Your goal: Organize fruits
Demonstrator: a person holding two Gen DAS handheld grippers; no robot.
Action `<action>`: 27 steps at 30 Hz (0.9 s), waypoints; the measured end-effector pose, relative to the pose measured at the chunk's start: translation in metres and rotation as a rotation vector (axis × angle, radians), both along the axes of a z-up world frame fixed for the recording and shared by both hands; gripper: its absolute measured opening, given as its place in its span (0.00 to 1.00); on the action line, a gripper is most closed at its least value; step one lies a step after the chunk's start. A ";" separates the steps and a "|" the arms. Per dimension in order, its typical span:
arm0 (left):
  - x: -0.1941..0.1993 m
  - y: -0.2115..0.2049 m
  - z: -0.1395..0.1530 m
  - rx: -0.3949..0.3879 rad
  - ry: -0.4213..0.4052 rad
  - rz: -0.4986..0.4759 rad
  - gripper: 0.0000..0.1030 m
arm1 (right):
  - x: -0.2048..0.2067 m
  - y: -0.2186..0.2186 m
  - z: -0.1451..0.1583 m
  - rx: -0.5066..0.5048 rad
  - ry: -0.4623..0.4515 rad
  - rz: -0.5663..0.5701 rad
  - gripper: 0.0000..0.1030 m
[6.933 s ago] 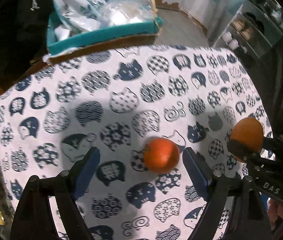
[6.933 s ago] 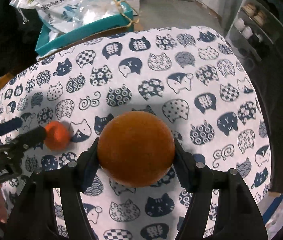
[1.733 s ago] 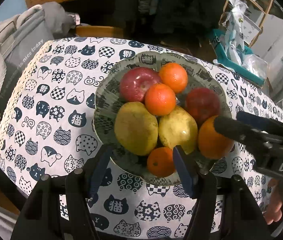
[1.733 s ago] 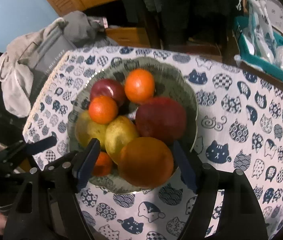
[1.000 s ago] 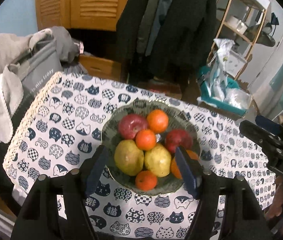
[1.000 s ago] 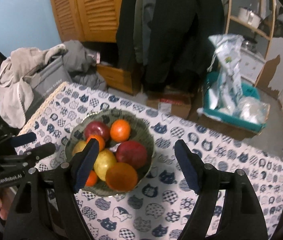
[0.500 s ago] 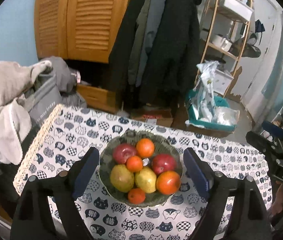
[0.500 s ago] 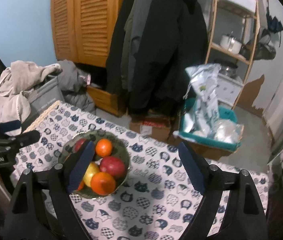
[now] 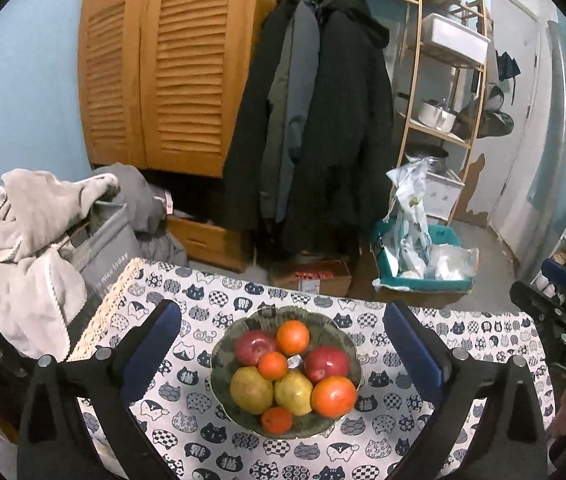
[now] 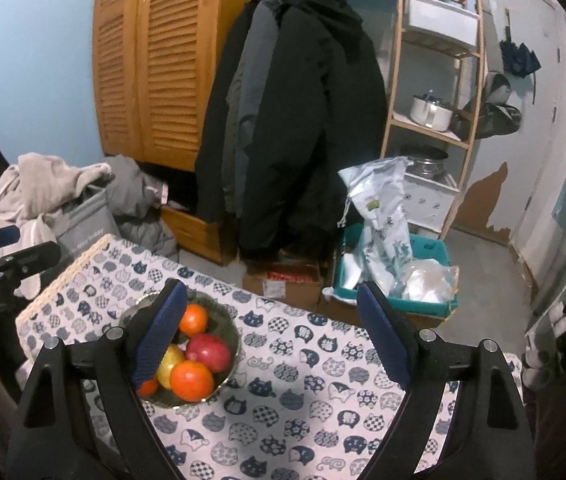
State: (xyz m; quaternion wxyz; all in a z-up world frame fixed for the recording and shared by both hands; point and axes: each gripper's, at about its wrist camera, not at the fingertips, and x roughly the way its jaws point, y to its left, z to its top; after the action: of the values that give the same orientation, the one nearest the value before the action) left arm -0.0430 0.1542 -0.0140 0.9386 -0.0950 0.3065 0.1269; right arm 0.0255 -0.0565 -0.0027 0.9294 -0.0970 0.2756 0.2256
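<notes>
Eight fruits (image 9: 295,372) fill the bowl (image 9: 335,332) near the desk's (image 9: 403,436) far edge. Both tools, left (image 9: 283,350) and right (image 10: 269,334), hang above, jaws apart and empty, the left's just widened.

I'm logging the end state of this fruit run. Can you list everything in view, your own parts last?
bowl: one, dark green patterned, mid-table
oranges: four, orange, in the bowl
apples: two, red, in the bowl
pears: two, yellow, in the bowl
tablecloth: one, white with navy cats, covering the table
coats: several, dark, hanging behind
louvred doors: two, wooden, left rear
teal crate: one, holding plastic bags, on the floor
shelf rack: one, wooden, right rear
left gripper: open, empty
right gripper: open, empty
</notes>
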 end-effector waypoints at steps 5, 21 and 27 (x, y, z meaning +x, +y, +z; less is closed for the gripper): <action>0.000 -0.005 0.005 0.003 -0.023 -0.006 0.99 | -0.004 -0.013 0.005 0.022 -0.020 -0.015 0.84; 0.001 -0.026 0.016 0.049 -0.059 -0.037 0.99 | 0.000 -0.029 0.001 0.030 -0.008 -0.045 0.84; 0.001 -0.026 0.016 0.040 -0.051 -0.030 0.99 | 0.001 -0.029 0.000 0.030 -0.007 -0.045 0.84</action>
State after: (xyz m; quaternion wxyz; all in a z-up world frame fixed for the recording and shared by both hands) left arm -0.0424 0.1278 0.0020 0.9496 -0.0745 0.2815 0.1163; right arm 0.0262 -0.0860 -0.0029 0.9365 -0.0780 0.2710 0.2085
